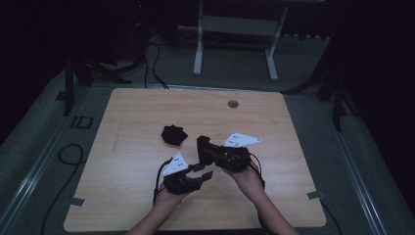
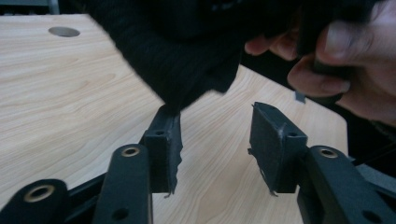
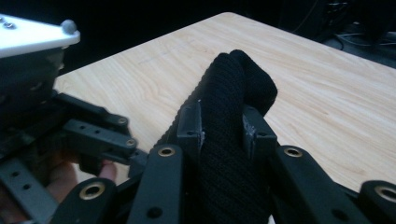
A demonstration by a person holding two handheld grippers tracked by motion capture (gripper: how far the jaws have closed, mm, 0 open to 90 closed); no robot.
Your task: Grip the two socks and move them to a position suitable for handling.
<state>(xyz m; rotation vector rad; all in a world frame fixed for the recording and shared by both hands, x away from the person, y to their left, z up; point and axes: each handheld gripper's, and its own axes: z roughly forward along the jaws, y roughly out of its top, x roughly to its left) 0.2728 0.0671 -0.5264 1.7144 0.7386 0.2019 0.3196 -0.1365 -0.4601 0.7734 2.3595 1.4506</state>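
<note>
My right gripper (image 3: 223,126) is shut on a black knitted cloth (image 3: 236,88), which stands folded up out of its pads. In the high view the right gripper (image 1: 202,145) is held above the table's near middle, pointing left. My left gripper (image 1: 207,171) sits just below and left of it. In the left gripper view the cloth (image 2: 187,56) hangs over the left gripper (image 2: 217,135), its lower edge at the tip of the left pad (image 2: 164,144). Bare table shows between the two pads, so the jaws stand open. A second black bundle (image 1: 174,134) lies on the wooden table (image 1: 137,112).
A round hole (image 1: 233,104) is set in the table near its far edge. A white desk frame (image 1: 198,49) stands on the floor behind. Cables (image 1: 68,154) lie on the floor at the left. The person's hand (image 2: 355,60) holds the right gripper close by.
</note>
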